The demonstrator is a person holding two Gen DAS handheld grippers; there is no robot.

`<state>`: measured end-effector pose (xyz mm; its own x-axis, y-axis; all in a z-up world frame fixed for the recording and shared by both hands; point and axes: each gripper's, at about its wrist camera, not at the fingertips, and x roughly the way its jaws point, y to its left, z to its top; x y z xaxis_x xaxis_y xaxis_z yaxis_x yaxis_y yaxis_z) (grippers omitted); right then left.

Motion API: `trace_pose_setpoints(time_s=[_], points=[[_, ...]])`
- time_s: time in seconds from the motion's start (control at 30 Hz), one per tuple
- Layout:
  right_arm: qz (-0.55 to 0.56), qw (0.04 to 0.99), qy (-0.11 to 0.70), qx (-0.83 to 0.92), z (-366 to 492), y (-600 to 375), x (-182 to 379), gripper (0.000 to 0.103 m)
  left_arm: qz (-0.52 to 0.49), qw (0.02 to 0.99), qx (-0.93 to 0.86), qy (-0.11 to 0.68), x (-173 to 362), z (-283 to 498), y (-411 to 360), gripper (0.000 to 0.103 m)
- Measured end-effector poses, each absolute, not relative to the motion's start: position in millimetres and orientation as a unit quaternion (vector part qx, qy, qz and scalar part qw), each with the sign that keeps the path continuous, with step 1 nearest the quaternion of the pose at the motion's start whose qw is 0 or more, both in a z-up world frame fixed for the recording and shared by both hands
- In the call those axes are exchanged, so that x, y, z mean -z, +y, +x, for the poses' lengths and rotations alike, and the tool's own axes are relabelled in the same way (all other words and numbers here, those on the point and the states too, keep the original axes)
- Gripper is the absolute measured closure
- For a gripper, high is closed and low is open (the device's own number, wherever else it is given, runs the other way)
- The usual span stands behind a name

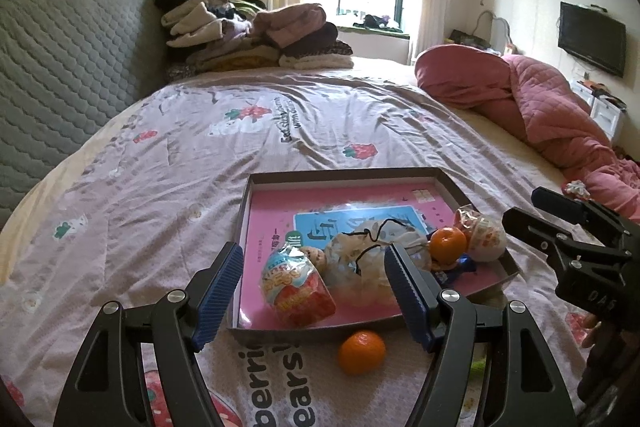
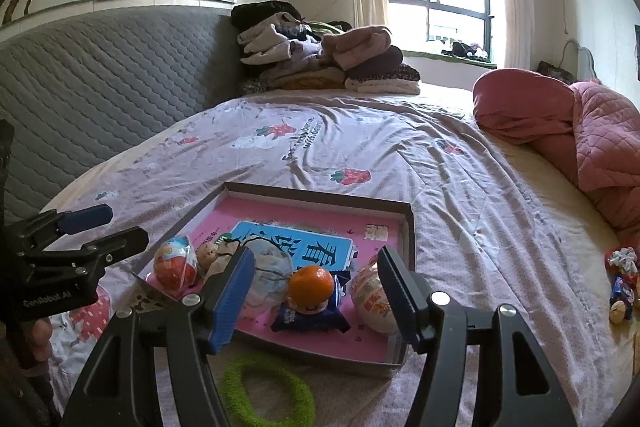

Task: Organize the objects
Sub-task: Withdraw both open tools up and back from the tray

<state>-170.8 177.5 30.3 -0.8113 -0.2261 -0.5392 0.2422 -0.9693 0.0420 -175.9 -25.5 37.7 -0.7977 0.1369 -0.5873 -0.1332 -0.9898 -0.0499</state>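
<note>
A shallow cardboard tray (image 1: 340, 175) (image 2: 320, 197) lies on the bed with a pink book in it. Inside are a red and blue egg-shaped packet (image 1: 296, 287) (image 2: 175, 263), a drawstring mesh bag (image 1: 360, 263) (image 2: 266, 267), a tangerine (image 1: 448, 244) (image 2: 311, 283) resting on a blue snack packet (image 2: 310, 319), and a pale egg-shaped packet (image 1: 484, 235) (image 2: 374, 301). A second tangerine (image 1: 361, 346) lies on the sheet just outside the tray's near rim. My left gripper (image 1: 314, 255) hovers open over that rim, holding nothing. My right gripper (image 2: 316, 257) is open and holds nothing. A green fuzzy ring (image 2: 268, 391) lies below it.
Folded clothes (image 1: 256, 31) are piled at the far end by the grey quilted headboard (image 1: 72, 67). A bunched pink quilt (image 1: 540, 107) fills the right side. Several small wrapped items (image 2: 622, 283) lie on the sheet at the right. A window is behind.
</note>
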Motion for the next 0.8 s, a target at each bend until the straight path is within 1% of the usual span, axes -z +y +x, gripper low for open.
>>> trace_pose_setpoints(time_s=[0.53,0.8], points=[[0.258,0.124,-0.005,0.958,-155,190,-52,0.039,-0.304,0.070,-0.950,-0.008,-44,-166,-21,0.029],[0.258,0.129,-0.007,0.957,-149,189,-52,0.039,-0.308,0.075,-0.948,0.000,-44,-155,-17,0.029]])
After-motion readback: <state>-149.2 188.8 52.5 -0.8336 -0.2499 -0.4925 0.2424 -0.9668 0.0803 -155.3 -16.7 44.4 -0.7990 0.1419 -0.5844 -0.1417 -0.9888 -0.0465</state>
